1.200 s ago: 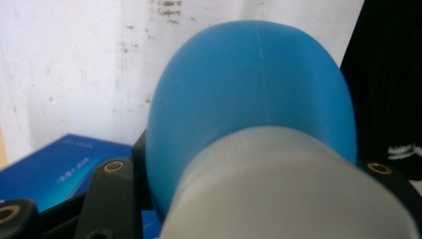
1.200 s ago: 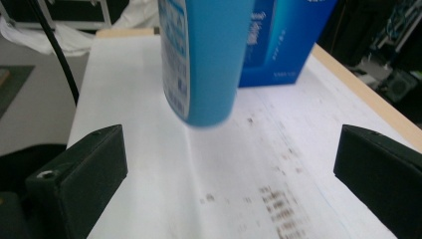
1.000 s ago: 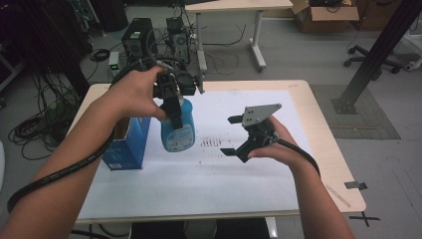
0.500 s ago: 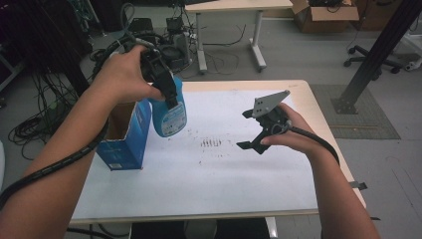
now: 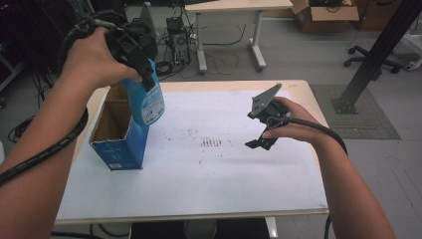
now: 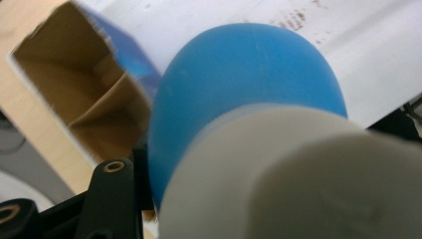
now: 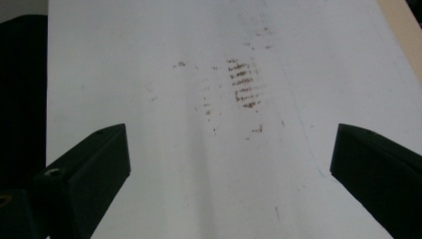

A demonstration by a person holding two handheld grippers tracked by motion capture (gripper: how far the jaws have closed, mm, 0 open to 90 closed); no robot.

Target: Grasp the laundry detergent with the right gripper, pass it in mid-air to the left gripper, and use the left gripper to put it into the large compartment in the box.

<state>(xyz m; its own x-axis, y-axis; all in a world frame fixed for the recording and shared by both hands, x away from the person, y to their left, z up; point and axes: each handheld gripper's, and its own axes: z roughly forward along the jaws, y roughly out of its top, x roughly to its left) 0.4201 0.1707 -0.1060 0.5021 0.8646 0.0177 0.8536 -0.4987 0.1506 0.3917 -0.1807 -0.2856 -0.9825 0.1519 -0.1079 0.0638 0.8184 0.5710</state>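
Note:
A blue bottle (image 5: 150, 102) with a white label hangs by its top from my left gripper (image 5: 138, 57), which is shut on it. The bottle is held high, with its lower end at the right rim of an open blue cardboard box (image 5: 118, 149). In the left gripper view the bottle's blue body (image 6: 239, 84) and white cap (image 6: 298, 184) are close up and blurred, with the box's brown inside (image 6: 74, 94) below them. My right gripper (image 5: 258, 142) hovers open over the white sheet (image 5: 209, 184), and nothing sits between its jaws (image 7: 229, 169).
Brown smudges (image 7: 241, 84) mark the middle of the white sheet. The box stands at the table's left edge. Behind the table are desk legs, cables and electronics (image 5: 176, 30) on the floor. A black post (image 5: 378, 55) rises at the right.
My left gripper has lifted the bottle and carried it left, from over the sheet to the box's rim. The right gripper has drifted slightly right and stays open.

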